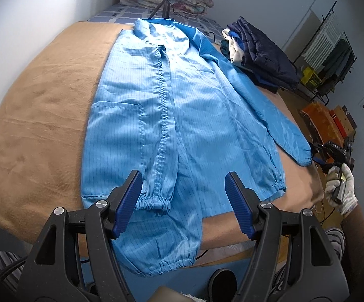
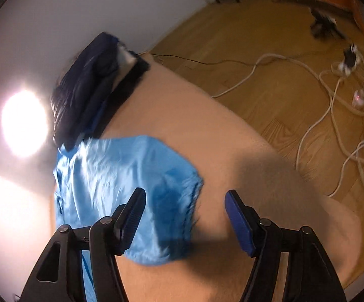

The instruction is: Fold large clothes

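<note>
Below open left tool (image 1: 183, 201): blue coat (image 1: 182, 105), flat

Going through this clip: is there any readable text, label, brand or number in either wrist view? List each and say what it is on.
"CAS" or similar: white letters on the black device at the right edge of the left wrist view; partly blurred, reading uncertain.
Yellow crate by the clothes rack: dark marks, too small to read.
Blue coverall: no label visible.
Right wrist view: no text; motion-blurred.

Partly legible white letters "CAS", black device (image 1: 335, 148) beside bed
</note>
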`<state>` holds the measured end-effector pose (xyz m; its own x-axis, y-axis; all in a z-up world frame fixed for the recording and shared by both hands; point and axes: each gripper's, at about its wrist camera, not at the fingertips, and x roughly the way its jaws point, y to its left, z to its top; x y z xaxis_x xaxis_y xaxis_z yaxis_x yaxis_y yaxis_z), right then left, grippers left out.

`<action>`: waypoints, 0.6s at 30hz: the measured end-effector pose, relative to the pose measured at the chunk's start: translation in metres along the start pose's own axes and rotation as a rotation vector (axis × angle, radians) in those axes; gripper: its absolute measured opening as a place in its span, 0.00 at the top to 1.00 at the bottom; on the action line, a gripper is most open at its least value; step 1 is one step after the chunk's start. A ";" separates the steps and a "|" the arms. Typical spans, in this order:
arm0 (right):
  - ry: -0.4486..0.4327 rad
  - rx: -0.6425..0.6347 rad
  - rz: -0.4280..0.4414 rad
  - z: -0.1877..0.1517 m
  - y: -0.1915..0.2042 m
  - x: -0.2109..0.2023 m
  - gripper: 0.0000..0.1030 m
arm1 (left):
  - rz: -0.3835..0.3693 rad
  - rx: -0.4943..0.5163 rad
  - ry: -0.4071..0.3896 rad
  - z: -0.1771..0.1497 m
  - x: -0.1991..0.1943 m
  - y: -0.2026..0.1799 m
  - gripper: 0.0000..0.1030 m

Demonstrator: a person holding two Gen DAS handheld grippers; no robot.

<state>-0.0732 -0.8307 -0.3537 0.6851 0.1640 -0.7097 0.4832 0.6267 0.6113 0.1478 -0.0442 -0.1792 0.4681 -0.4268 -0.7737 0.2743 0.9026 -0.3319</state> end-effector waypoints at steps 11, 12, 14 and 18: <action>0.028 -0.157 -0.085 0.010 0.035 0.043 0.85 | 0.001 0.008 0.011 0.004 0.009 -0.009 0.32; 0.029 -0.192 -0.098 0.007 0.044 0.043 0.91 | 0.000 0.007 0.012 0.005 0.009 -0.009 0.32; 0.013 -0.247 -0.103 0.001 0.060 0.038 0.94 | -0.002 0.010 0.008 0.005 0.009 -0.010 0.32; -0.025 -0.370 -0.096 -0.019 0.098 0.014 0.95 | -0.014 0.002 -0.006 0.008 0.009 -0.007 0.32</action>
<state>-0.0268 -0.7521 -0.3099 0.6616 0.0757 -0.7460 0.3193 0.8717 0.3716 0.1569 -0.0554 -0.1796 0.4690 -0.4401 -0.7657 0.2826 0.8962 -0.3420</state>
